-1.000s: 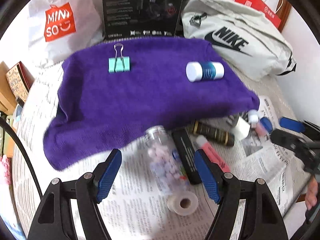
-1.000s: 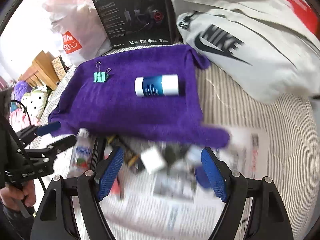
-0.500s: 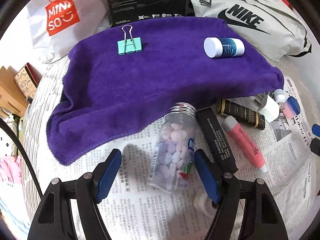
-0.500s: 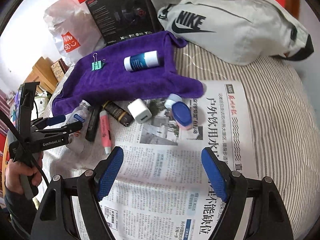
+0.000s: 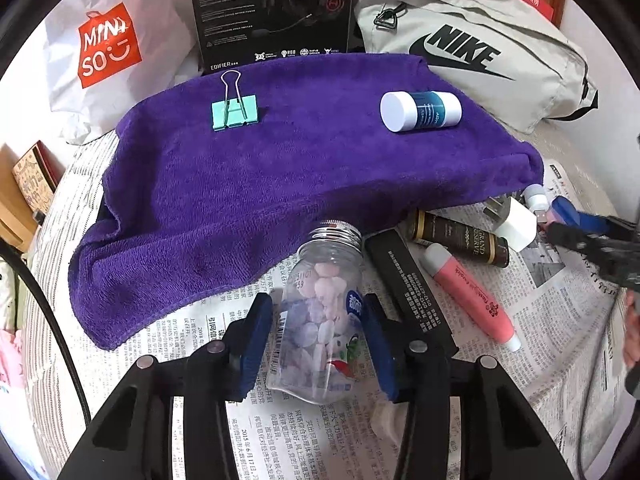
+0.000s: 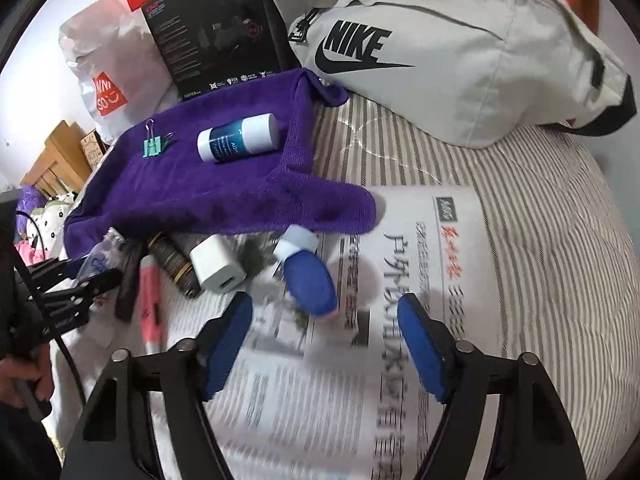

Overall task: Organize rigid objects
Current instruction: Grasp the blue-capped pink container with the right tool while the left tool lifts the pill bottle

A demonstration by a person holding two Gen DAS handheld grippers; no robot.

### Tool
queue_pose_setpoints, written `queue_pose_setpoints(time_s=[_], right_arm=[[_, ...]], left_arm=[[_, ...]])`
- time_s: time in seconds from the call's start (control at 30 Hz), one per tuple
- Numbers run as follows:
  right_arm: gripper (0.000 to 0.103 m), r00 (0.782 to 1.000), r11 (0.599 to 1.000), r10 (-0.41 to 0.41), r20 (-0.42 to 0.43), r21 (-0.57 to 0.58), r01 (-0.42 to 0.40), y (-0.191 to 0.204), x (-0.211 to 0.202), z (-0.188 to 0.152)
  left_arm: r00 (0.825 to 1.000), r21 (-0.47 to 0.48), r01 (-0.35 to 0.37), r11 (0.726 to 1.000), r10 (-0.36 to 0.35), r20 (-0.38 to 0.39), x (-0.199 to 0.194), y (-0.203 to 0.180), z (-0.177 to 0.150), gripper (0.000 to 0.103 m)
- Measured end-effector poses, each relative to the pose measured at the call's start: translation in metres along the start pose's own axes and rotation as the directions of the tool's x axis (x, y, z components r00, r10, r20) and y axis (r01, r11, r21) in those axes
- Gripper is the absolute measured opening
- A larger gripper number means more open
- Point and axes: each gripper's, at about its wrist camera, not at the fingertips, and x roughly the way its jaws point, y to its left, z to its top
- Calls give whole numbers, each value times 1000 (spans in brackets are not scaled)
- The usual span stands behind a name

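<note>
Newspaper (image 5: 560, 320) covers the striped bedspread (image 6: 540, 208) I work on, with a purple towel (image 5: 280, 184) spread over its far side. Beyond the towel stand a Miniso bag (image 5: 108, 48), a black Edifier headset box (image 5: 272, 8) and a grey Nike bag (image 6: 460, 52).

On the towel lie a green binder clip (image 5: 234, 114) and a blue-and-white bottle (image 5: 420, 111), well apart.

My left gripper (image 5: 318, 344) is clamped on the clear candy jar (image 5: 320, 320), which lies on the newspaper at the towel's near edge, both pads against its sides. Just beside it are a black bar (image 5: 408, 284), a pink tube (image 5: 472, 296), a dark brown tube (image 5: 460, 236) and a white charger (image 5: 518, 224).

My right view alone shows the blue case (image 6: 310, 280) beside the charger, with my right gripper (image 6: 324, 344) spread wide before it, holding nothing. Wooden furniture (image 6: 60, 156) shows at the left.
</note>
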Motion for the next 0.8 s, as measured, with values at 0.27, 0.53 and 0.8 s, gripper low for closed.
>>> queue_pose_setpoints(time_s=[0.27, 0.53, 0.8], right_arm=[[68, 995, 991, -83, 58, -104, 88, 13, 17, -6], [70, 992, 990, -77, 104, -106, 88, 12, 16, -10], [70, 991, 990, -81, 106, -109, 92, 13, 16, -11]], left_arm=[[999, 10, 5, 1000, -5, 40, -1, 1, -4, 44], [992, 0, 11, 1000, -11, 124, -2, 1, -12, 46], [990, 0, 10, 1000, -9, 140, -2, 1, -13, 48]])
